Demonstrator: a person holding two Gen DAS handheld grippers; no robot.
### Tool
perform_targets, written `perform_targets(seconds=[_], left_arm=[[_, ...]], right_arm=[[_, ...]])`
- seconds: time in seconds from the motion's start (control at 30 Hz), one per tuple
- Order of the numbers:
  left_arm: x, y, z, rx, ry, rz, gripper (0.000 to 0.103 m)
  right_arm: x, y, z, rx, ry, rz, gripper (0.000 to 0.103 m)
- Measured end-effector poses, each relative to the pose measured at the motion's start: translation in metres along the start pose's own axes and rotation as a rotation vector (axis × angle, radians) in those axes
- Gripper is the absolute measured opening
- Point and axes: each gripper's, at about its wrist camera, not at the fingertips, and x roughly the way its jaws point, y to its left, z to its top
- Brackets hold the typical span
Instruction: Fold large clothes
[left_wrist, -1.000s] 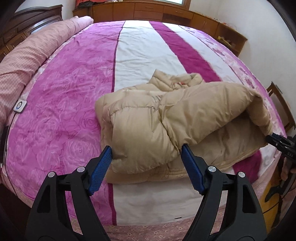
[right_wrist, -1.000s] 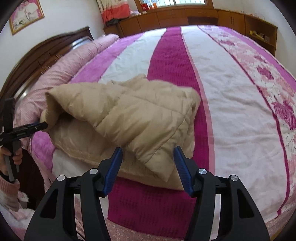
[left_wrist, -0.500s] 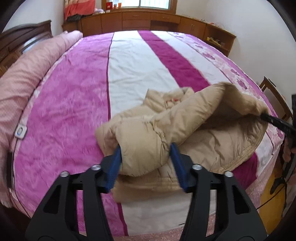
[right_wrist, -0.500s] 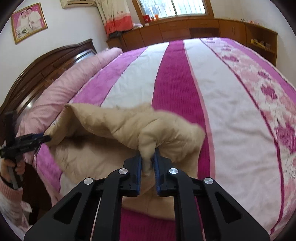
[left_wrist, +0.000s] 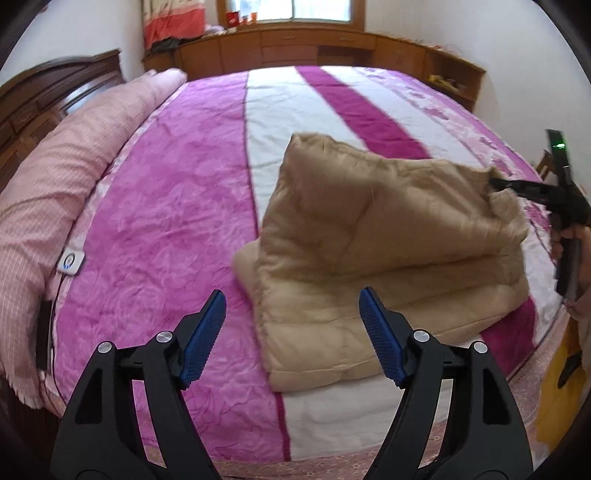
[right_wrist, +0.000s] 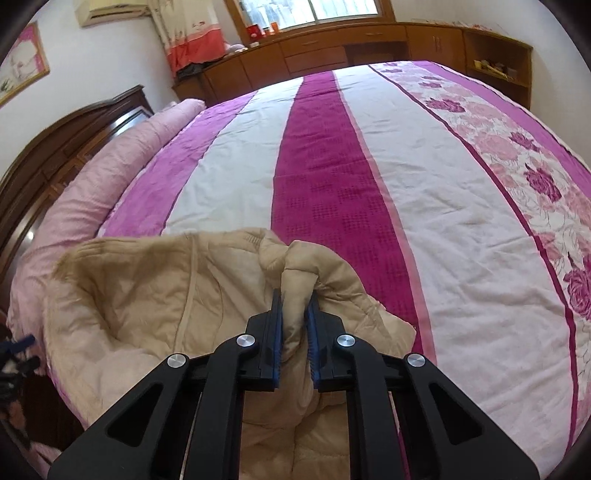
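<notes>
**Listener:** Where is the coat, and what can't you make out?

**Operator:** I see a tan padded coat (left_wrist: 388, 251) lying on the bed (left_wrist: 177, 192), near the bed's near edge, partly folded over itself. Its upper flap is lifted and blurred, so I can't read its seams there. From my right wrist view the coat (right_wrist: 147, 314) fills the lower left and runs out of frame at the bottom; I can't tell how far it hangs over the edge.

**Listener:** And your claws?

**Operator:** My right claw (right_wrist: 295, 325) is pinched nearly closed on a bunched fold of the coat, held up off the bed. My left claw (left_wrist: 291, 339) has just been spreading; its blue pads stand wide, nothing gripped, the coat's near corner just beyond them. In the left view, the right claw (left_wrist: 496, 183) bites the coat's far corner, a hand (left_wrist: 576, 247) behind it half cut off.

**Listener:** Anything else around?

**Operator:** A rolled pink quilt (left_wrist: 59, 177) left of the coat along a dark headboard (right_wrist: 74, 136), a small white controller (left_wrist: 71, 261) beside it, wooden cabinets (right_wrist: 332, 51) beyond the bed.
</notes>
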Motion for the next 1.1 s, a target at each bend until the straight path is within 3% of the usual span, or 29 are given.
perform_targets(seconds=[0.03, 0.1, 0.17, 0.43, 0.53, 0.67, 0.8, 1.1], left_arm=[[0.006, 0.004, -0.001, -0.011, 0.011, 0.001, 0.074], [0.018, 0.007, -0.001, -0.02, 0.022, -0.009, 0.074], [0.028, 0.006, 0.001, -0.021, 0.024, -0.013, 0.074], [0.075, 0.008, 0.024, -0.098, -0.01, -0.047, 0.074], [0.092, 0.011, 0.032, -0.133, -0.017, -0.052, 0.074], [0.112, 0.017, 0.039, -0.175, -0.032, -0.055, 0.074], [0.132, 0.026, 0.043, -0.252, -0.054, -0.072, 0.074], [0.183, 0.031, 0.037, -0.274, 0.024, 0.063, 0.071]], right_arm=[[-0.003, -0.002, 0.001, 0.007, -0.006, 0.007, 0.015], [-0.014, -0.005, 0.002, 0.007, -0.027, 0.022, 0.039], [-0.029, -0.007, 0.003, -0.013, -0.061, 0.009, 0.054], [-0.048, -0.034, -0.014, -0.017, -0.081, -0.076, 0.055], [-0.04, -0.047, -0.025, 0.032, -0.044, -0.027, 0.055], [-0.021, -0.041, -0.034, -0.007, 0.026, 0.02, 0.056], [0.004, -0.032, -0.034, -0.02, 0.045, 0.006, 0.056], [0.07, -0.039, -0.02, 0.079, 0.068, -0.107, 0.056]])
